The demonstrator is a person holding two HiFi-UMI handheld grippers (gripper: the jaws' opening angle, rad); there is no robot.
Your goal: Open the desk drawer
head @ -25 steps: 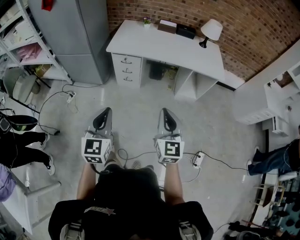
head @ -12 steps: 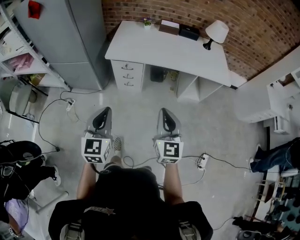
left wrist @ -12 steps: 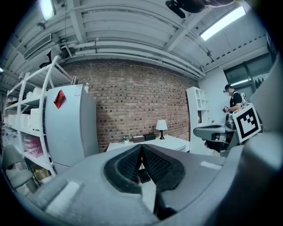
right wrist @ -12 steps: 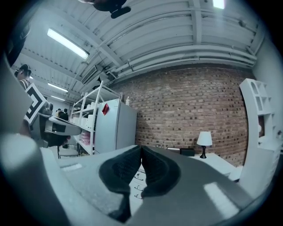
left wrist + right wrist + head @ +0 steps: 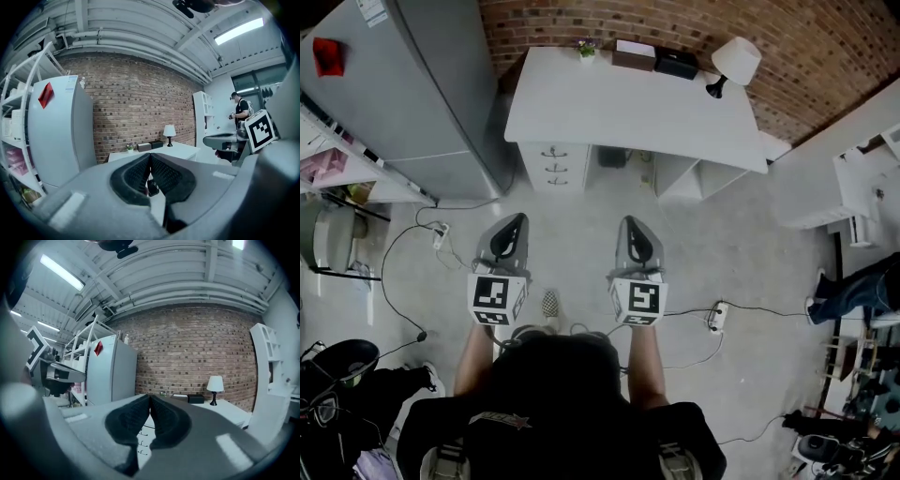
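A white desk stands against the brick wall ahead, with a stack of three drawers under its left end. The drawers are closed, each with a small dark handle. My left gripper and right gripper are held side by side over the floor, well short of the desk. Both are shut with nothing between the jaws. In the right gripper view the drawer fronts show just below the closed tips of the right gripper. The left gripper points at the desk top.
A tall grey fridge stands left of the desk, touching its side. A lamp, boxes and a small plant sit at the desk's back edge. Cables and a power strip lie on the floor. White shelving is at right.
The desk and fridge have come nearer and slid lower in the head view as the person walks forward. Both grippers stay shut and side by side.
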